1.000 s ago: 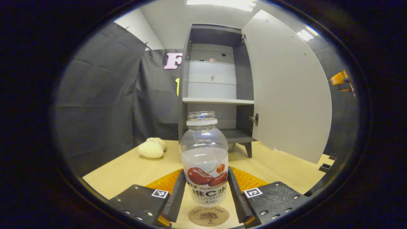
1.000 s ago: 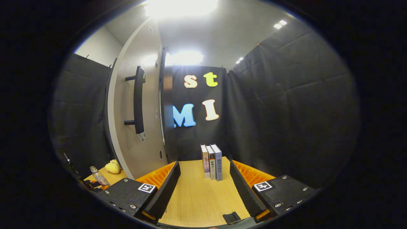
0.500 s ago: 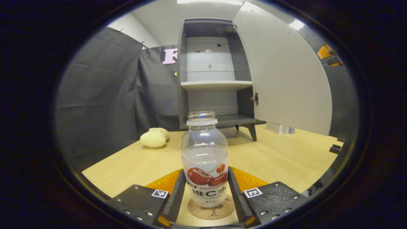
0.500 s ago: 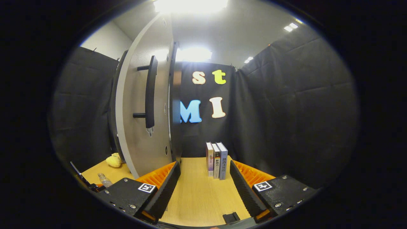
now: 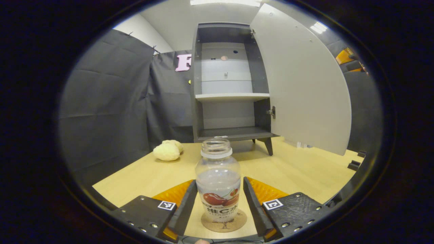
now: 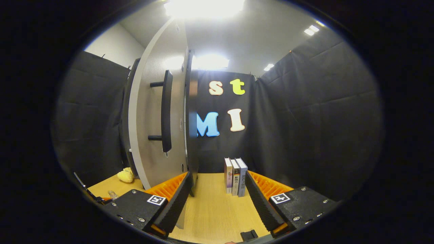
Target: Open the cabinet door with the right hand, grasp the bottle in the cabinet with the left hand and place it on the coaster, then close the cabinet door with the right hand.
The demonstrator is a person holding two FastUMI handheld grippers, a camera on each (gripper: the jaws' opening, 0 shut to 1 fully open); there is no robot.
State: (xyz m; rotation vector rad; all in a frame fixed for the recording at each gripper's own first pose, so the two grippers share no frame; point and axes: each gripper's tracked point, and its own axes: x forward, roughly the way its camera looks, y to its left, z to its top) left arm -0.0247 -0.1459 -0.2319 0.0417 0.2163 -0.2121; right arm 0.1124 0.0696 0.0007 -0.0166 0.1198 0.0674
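Bright ceiling lights (image 6: pixel 203 6) glare white above the cabinet door (image 6: pixel 156 112); the wooden table (image 5: pixel 288 169) is evenly lit and sharp, while straight edges bow outward.

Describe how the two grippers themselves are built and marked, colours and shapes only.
The left gripper has two long black fingers with ribbed pads, backed by orange ribbed plastic. Each finger is carried on a black textured block with silver screws and a small square black-and-white tag. The right gripper looks the same: black ridged fingers, orange backing, black blocks with screws and square tags.
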